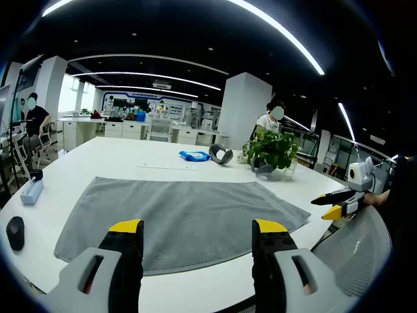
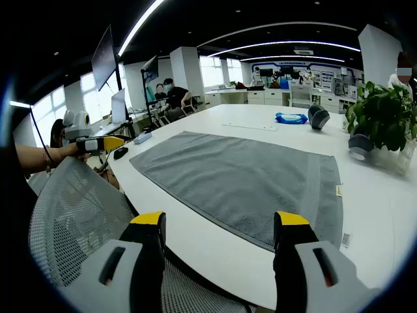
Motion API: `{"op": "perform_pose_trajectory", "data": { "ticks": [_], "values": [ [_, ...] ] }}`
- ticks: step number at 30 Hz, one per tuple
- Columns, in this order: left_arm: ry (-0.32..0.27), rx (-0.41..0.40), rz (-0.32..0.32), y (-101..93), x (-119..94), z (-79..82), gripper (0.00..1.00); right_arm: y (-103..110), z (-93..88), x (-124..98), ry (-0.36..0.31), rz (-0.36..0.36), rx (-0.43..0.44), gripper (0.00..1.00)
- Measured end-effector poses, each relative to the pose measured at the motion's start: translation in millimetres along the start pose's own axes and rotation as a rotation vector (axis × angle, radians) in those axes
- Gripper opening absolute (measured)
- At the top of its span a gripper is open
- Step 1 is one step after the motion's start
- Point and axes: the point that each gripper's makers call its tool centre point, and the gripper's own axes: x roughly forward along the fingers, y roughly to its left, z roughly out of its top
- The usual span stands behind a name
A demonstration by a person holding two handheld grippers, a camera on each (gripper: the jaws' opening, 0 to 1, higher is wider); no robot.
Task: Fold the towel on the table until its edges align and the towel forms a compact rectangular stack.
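A grey towel [image 1: 189, 215] lies spread flat in one layer on the white table [image 1: 117, 153]. My left gripper [image 1: 197, 228] hovers open just short of the towel's near edge, nothing between its yellow-tipped jaws. My right gripper [image 1: 328, 205] hangs off the towel's right corner, over a chair. In the right gripper view the towel [image 2: 241, 179] stretches away to the right. My right gripper [image 2: 220, 222] is open at the table's edge, short of the towel's near corner. The left gripper [image 2: 116, 143] sits in a hand at the far left.
A potted plant [image 1: 272, 151] [image 2: 384, 124], a blue packet [image 1: 194, 156] [image 2: 290, 118] and a grey curved object [image 1: 221, 154] stand beyond the towel. A black mouse [image 1: 15, 232] and a white device [image 1: 31, 191] lie left of it. A mesh chair back [image 2: 71, 208] is close. People sit at far desks.
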Motion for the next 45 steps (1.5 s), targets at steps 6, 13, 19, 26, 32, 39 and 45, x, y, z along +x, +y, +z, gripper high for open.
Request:
{"op": "perform_pose_trajectory", "data": {
  "ticks": [6,13,19,26,32,39,45],
  "values": [
    [0.005,-0.001,-0.004,-0.4,1,-1.5,0.69,-1,-1.3,0,0.005,0.004,-0.001,0.66],
    [-0.001,-0.016,0.003,1.1,2,-1.2,0.69,0,-1.8,1,0.008,0.011,-0.008,0.66],
    [0.003,-0.014,0.006,1.7,2,-2.2,0.68,0,-0.8,1,0.003,0.013,-0.008,0.66],
    [0.014,-0.007,-0.006,-0.7,4,-4.3,0.67,-7,3.7,-1,-0.029,-0.016,0.01,0.66],
    [0.007,-0.009,0.001,1.7,4,-3.9,0.68,-7,5.3,-1,-0.031,-0.022,-0.006,0.67],
    [0.033,-0.035,0.011,2.3,6,-6.4,0.72,-6,17.9,-5,-0.087,-0.023,-0.023,0.69],
    [0.1,0.042,-0.031,-8.3,9,-14.1,0.73,-11,21.9,-9,-0.084,-0.038,-0.073,0.67]
  ]
}}
